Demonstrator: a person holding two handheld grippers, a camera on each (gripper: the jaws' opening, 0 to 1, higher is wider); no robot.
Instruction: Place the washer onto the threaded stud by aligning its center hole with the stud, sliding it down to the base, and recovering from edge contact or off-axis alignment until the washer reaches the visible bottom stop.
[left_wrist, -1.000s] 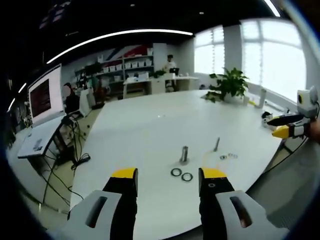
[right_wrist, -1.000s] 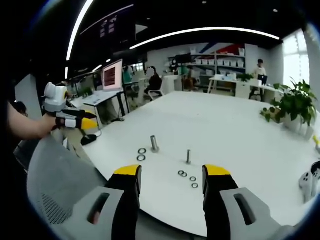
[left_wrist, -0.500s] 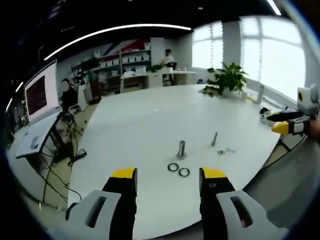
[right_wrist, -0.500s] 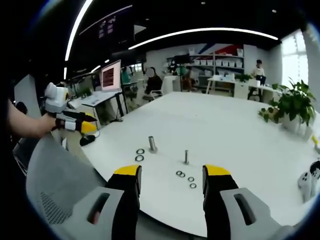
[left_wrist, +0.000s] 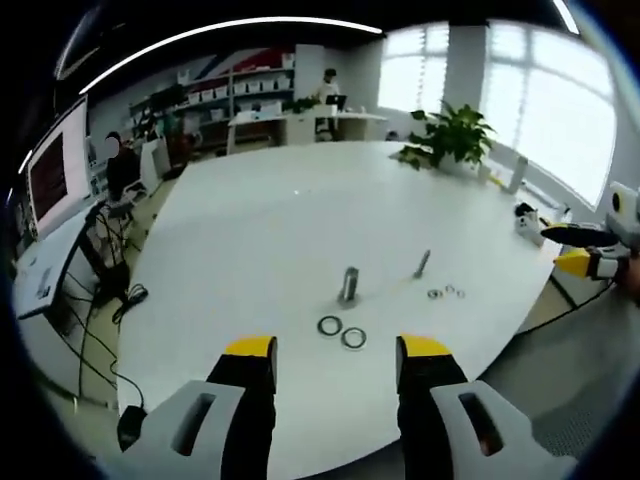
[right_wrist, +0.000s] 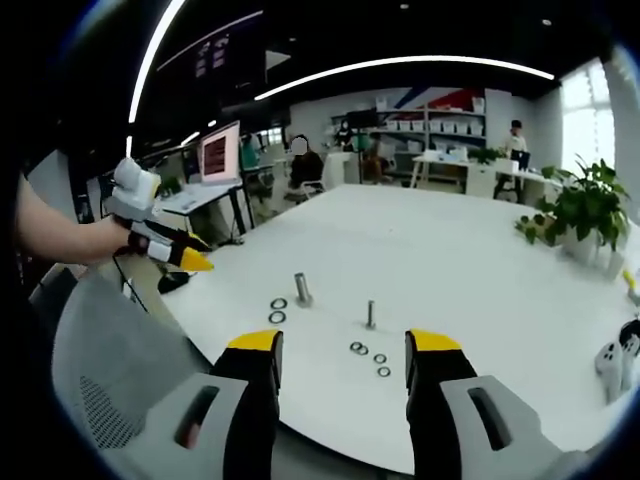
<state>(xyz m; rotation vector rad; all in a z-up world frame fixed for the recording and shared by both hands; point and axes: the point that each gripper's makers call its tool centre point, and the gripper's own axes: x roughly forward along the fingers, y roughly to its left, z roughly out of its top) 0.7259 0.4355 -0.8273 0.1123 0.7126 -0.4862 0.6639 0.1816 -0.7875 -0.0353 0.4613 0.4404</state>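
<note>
Both grippers hang over the near edge of the white desk (left_wrist: 300, 230), jaws spread and holding nothing: left gripper (left_wrist: 334, 362), right gripper (right_wrist: 342, 357). Two large washers (left_wrist: 340, 331) lie flat just before the thick stud (left_wrist: 349, 284). Three small washers (right_wrist: 370, 358) lie by the thin stud (right_wrist: 370, 314).

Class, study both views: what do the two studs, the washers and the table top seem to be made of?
The thick stud and thin stud: grey with a dull sheen, probably metal. The larger washers and smaller washers: dark grey rings, likely metal, too small for finish. The table top: smooth matte white, possibly laminate.
</note>
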